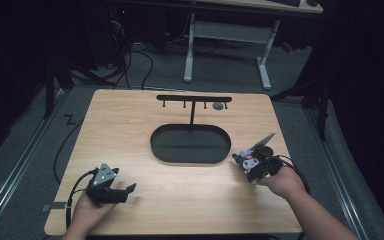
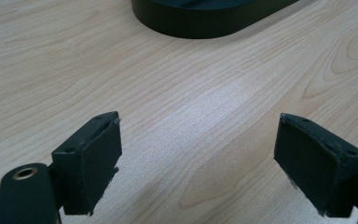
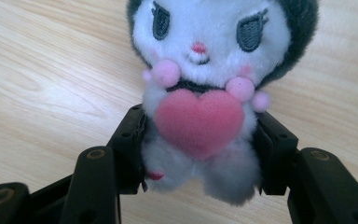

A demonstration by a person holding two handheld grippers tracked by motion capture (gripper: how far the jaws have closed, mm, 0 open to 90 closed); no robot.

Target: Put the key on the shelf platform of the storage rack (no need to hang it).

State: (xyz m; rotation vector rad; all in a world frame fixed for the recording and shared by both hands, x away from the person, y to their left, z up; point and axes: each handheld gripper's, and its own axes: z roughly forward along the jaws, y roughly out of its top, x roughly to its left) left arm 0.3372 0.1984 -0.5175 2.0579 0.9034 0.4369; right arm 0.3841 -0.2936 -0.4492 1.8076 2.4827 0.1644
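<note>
1. Two grippers at work, seen from the high view: left gripper low at the near left of the wooden table, jaws spread, nothing between them. Right gripper at the near right, closed around a small plush toy, just off the right end of the black oval tray. Rising from the tray, a black hook stand with a small grey thing hanging near its right end.

2. Over to the left gripper view: jaws standing wide apart, pads bare, only light wood grain between them. Curved wall of the tray ahead at the top, well apart from the jaws.

3. On to the right gripper view: plush toy upright and facing the camera, white face, dark ears, pink heart on its chest. Gripped at the lower body, one pad pressed into each side, jaws about half closed. Table close beneath; touching or just lifted, cannot tell.
</note>
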